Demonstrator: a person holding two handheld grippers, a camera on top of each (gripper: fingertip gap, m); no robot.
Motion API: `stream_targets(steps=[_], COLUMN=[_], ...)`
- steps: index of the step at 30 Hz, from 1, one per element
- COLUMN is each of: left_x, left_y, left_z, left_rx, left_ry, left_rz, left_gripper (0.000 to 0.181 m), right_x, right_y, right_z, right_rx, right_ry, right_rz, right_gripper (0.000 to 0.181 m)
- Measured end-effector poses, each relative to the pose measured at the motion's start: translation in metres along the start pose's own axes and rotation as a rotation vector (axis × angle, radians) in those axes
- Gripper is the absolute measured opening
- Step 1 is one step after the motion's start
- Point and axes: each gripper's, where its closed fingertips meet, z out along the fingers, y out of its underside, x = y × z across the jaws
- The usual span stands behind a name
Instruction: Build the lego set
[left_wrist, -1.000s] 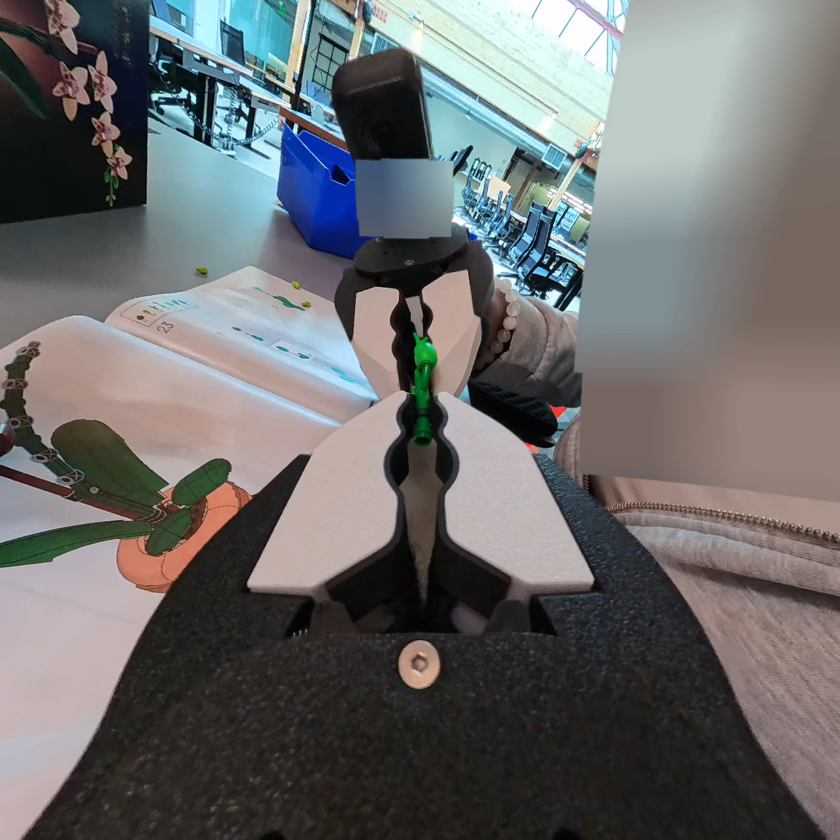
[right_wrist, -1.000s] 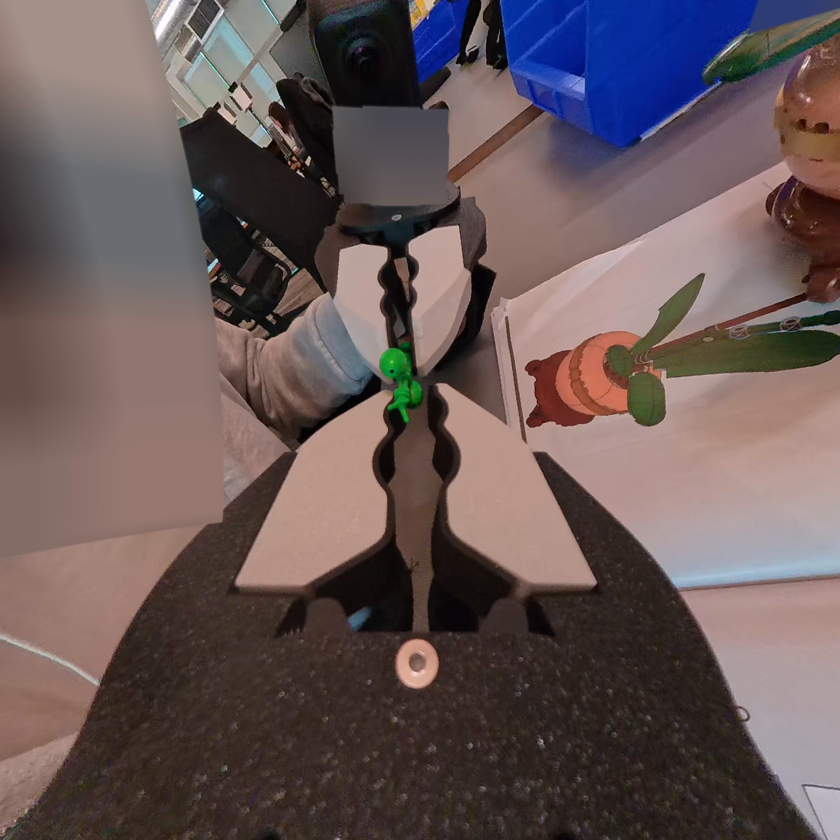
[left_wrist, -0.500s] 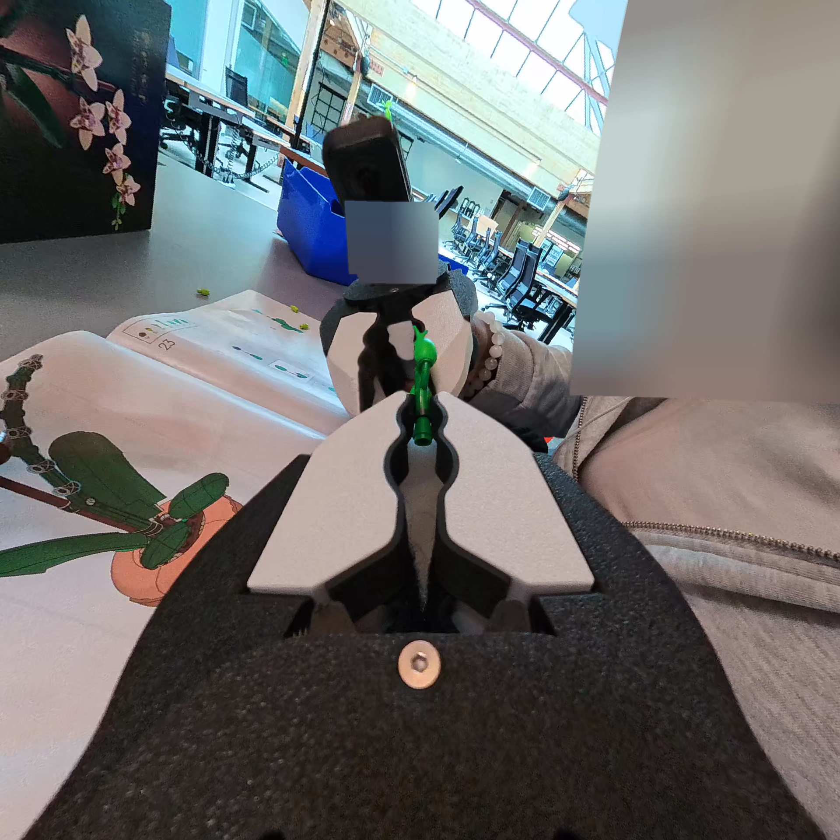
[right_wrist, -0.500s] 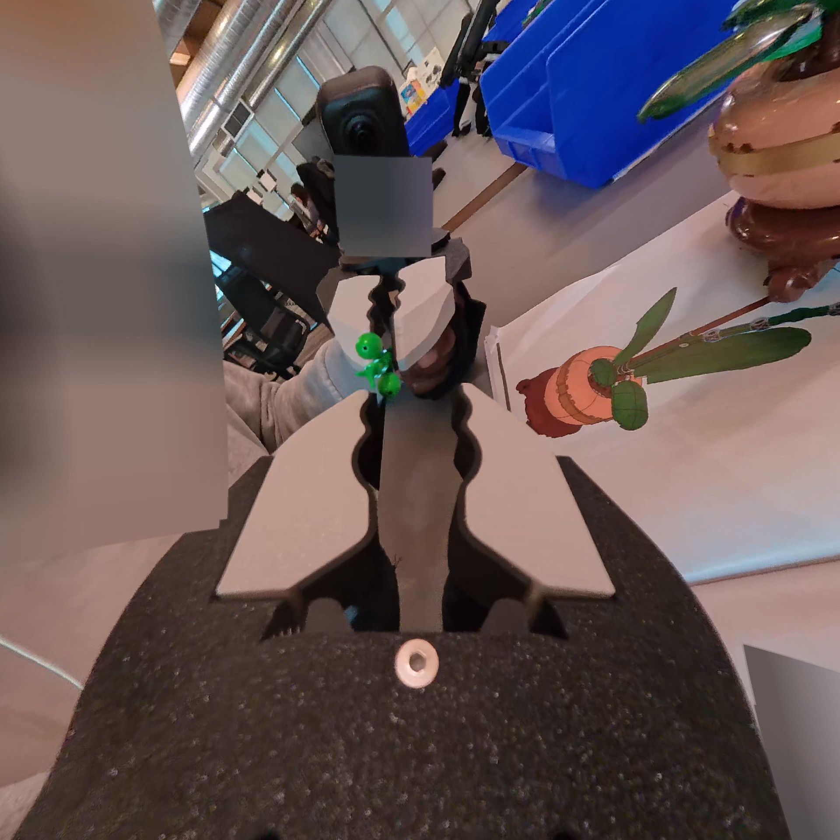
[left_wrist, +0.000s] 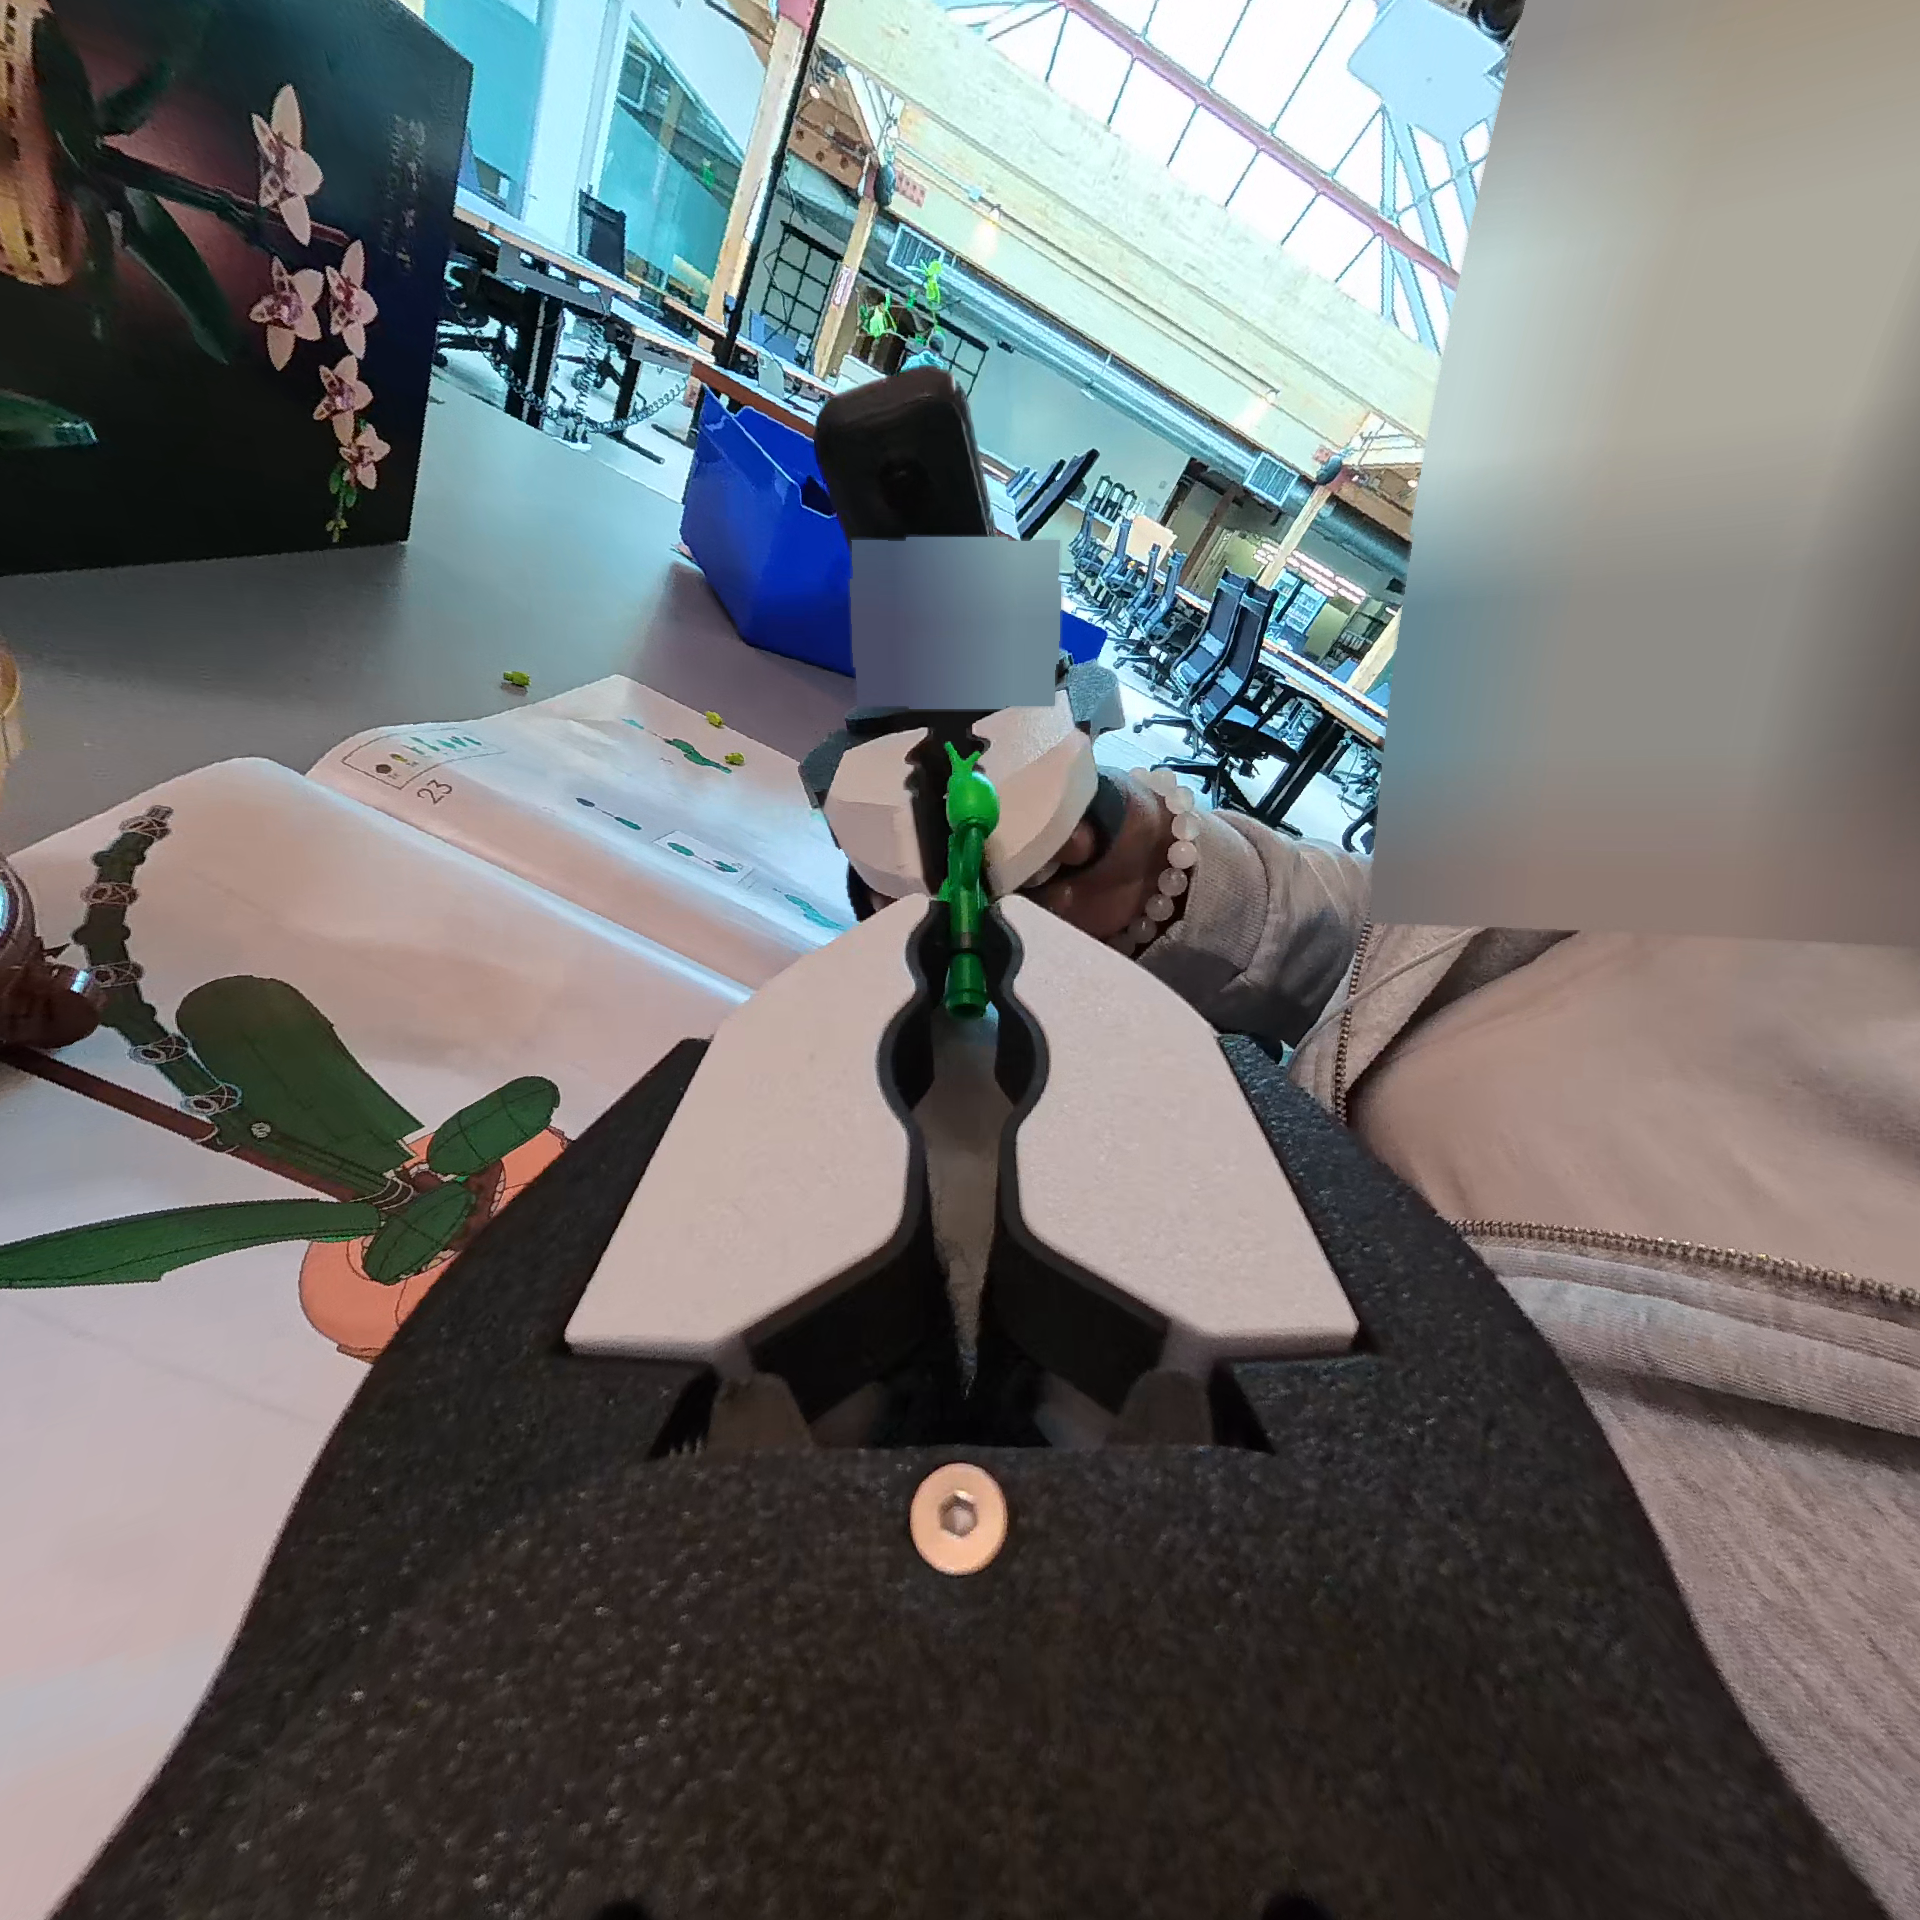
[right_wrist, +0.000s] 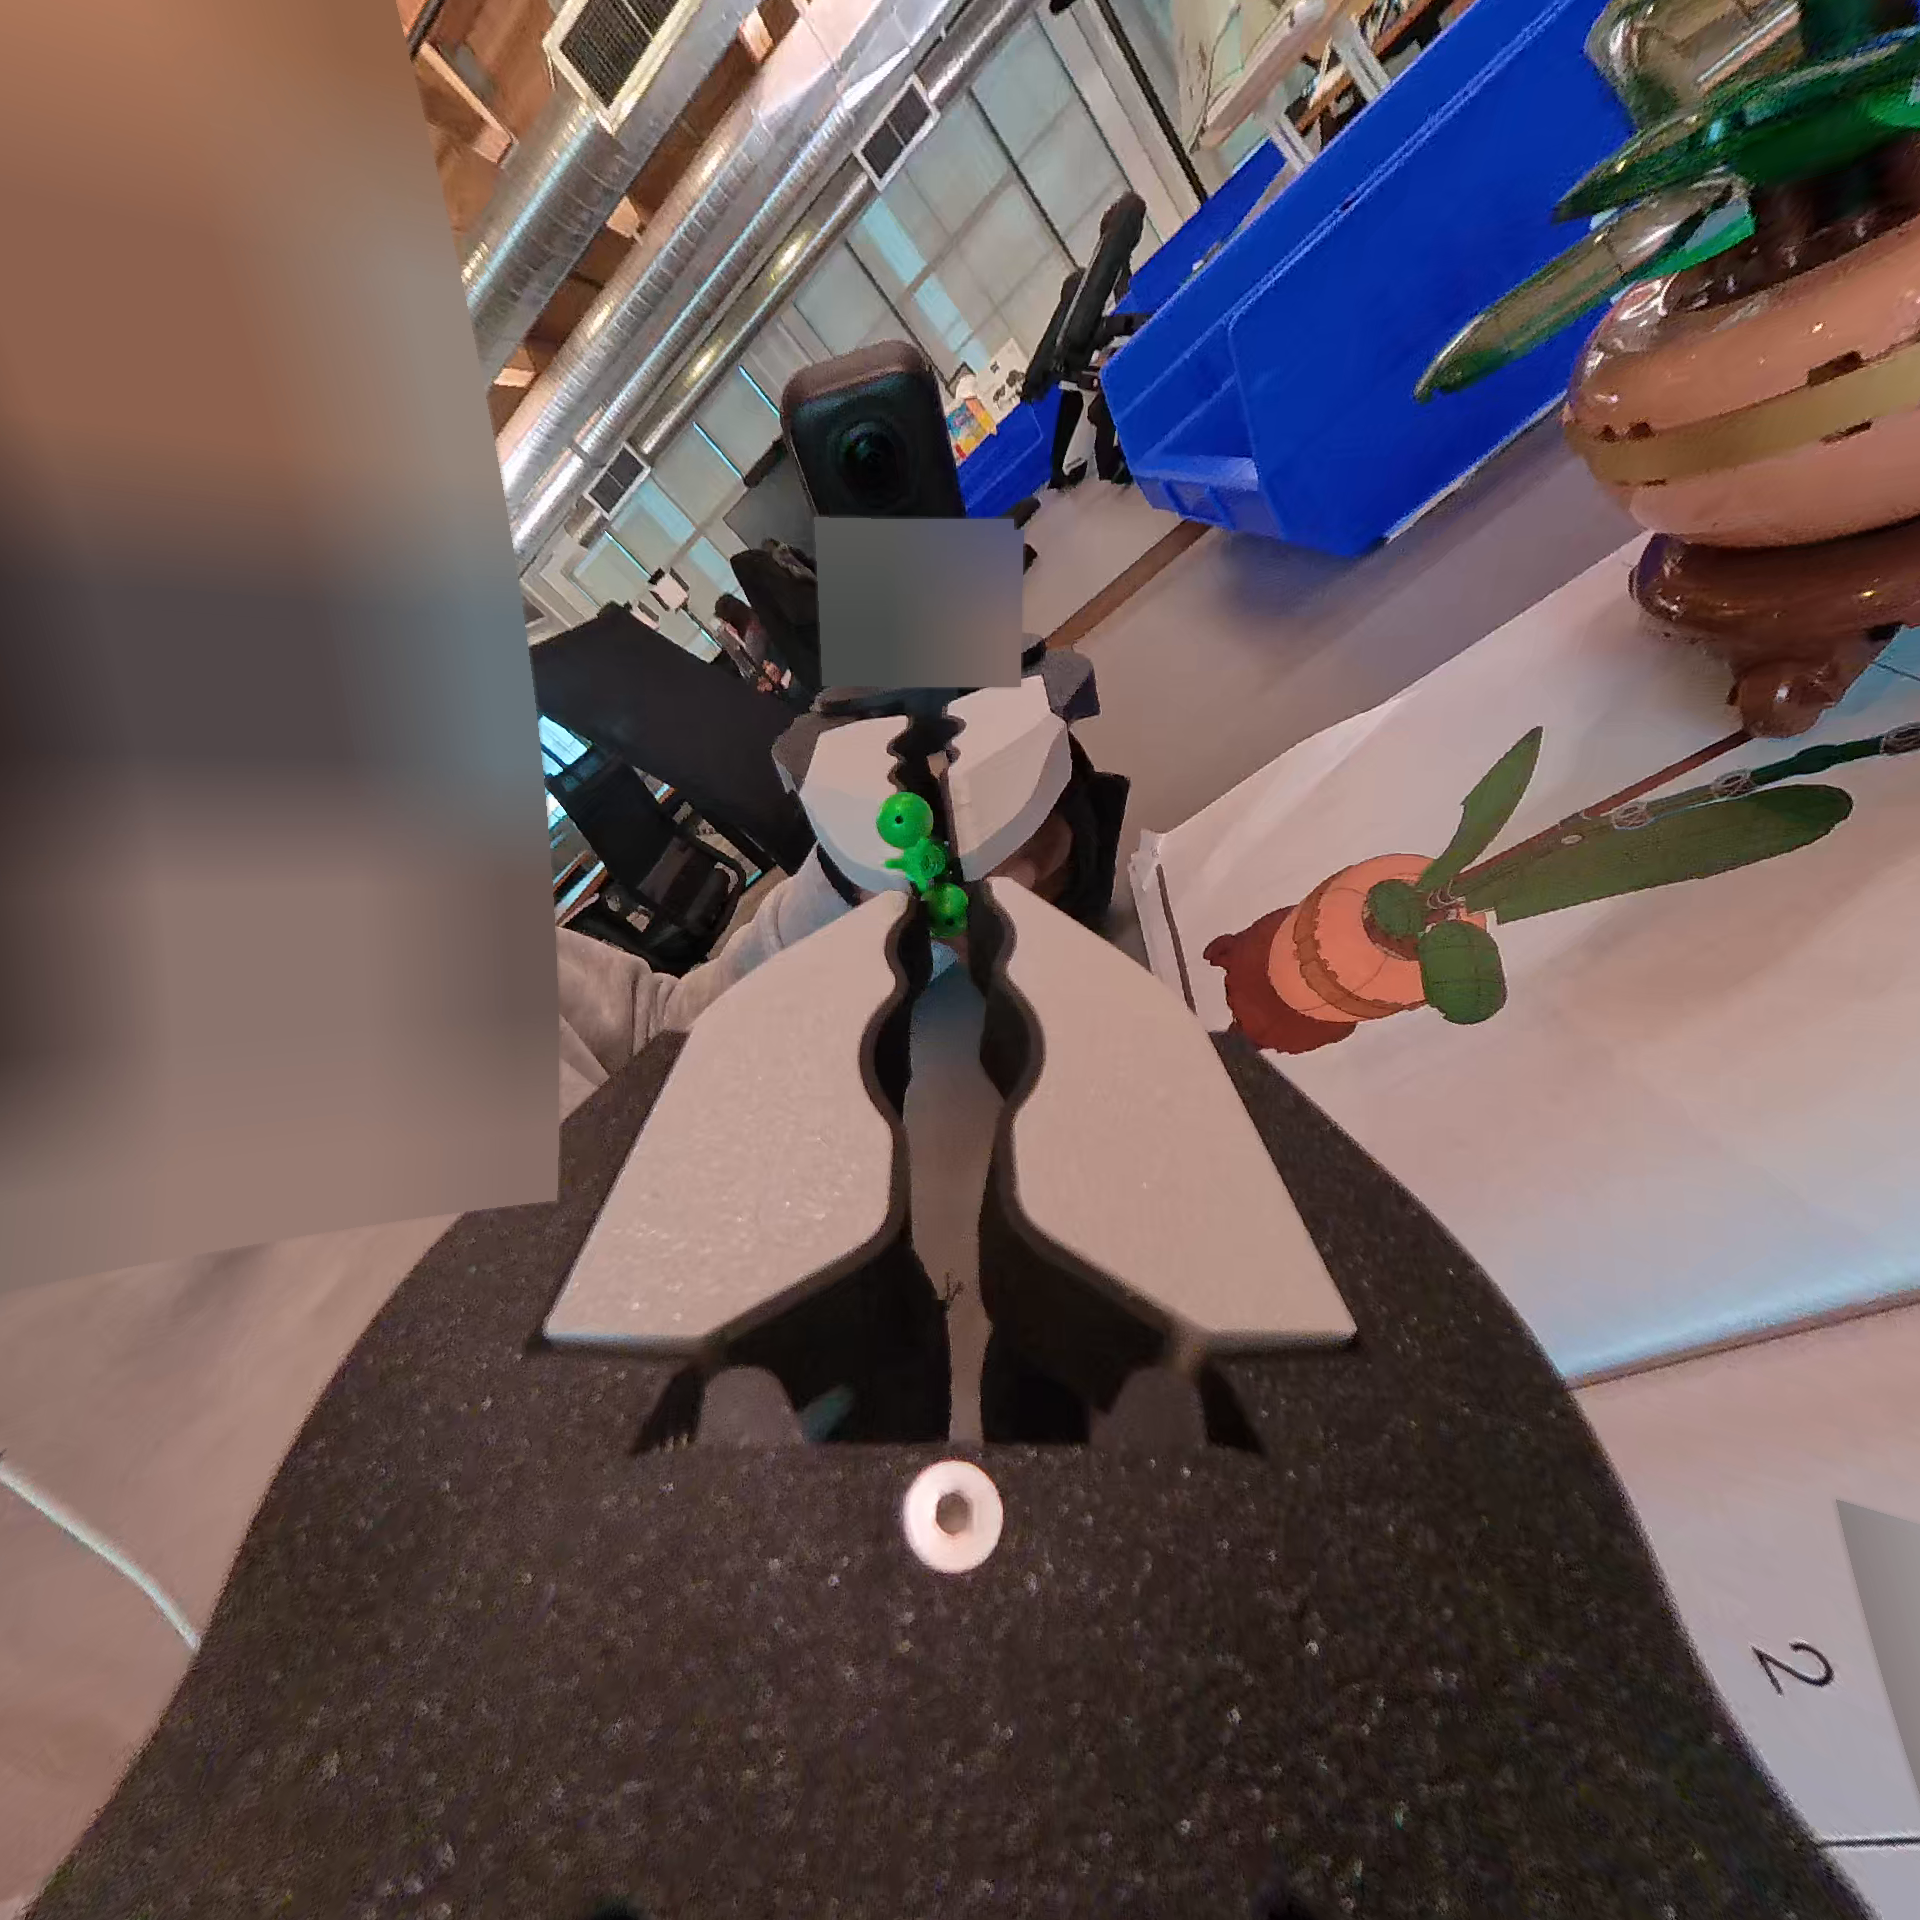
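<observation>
Now both grippers meet tip to tip above the instruction booklet (left_wrist: 312, 935), the left gripper (left_wrist: 961, 920) and right gripper (right_wrist: 940, 909) each pinching one green stem piece (left_wrist: 964, 894), likely to press its parts together.

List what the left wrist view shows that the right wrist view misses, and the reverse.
Left only: the dark set box with orchid pictures, and loose green bits on the table.
Right only: the built brown pot with green leaves, standing beside the booklet.
Both: the open booklet, blue bins, and the green piece gripped by both tools.
</observation>
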Motion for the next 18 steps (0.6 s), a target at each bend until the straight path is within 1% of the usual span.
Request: stream_targets(steps=[7, 12, 13, 15, 18], left_x=[0.001, 0.000, 0.000, 0.000, -0.005], left_y=[0.000, -0.003, -0.003, -0.002, -0.008], left_z=[0.000, -0.001, -0.001, 0.002, 0.001], left_rx=[0.001, 0.022, 0.022, 0.019, 0.065], left_ry=[0.006, 0.000, -0.007, -0.016, -0.041], left_rz=[0.006, 0.008, 0.008, 0.019, 0.017], left_gripper=[0.005, 0.005, 0.005, 0.005, 0.005], right_x=[-0.001, -0.001, -0.001, -0.003, 0.001], right_y=[0.002, -0.003, -0.004, -0.008, -0.012], right_z=[0.002, 0.003, 0.004, 0.007, 0.008], right_rx=[-0.013, 0.041, 0.054, 0.094, 0.129], right_ry=[-0.012, -0.002, 0.001, 0.003, 0.015], right_rz=[-0.003, -0.005, -0.011, -0.013, -0.008], right_gripper=[0.006, 0.006, 0.000, 0.000, 0.000])
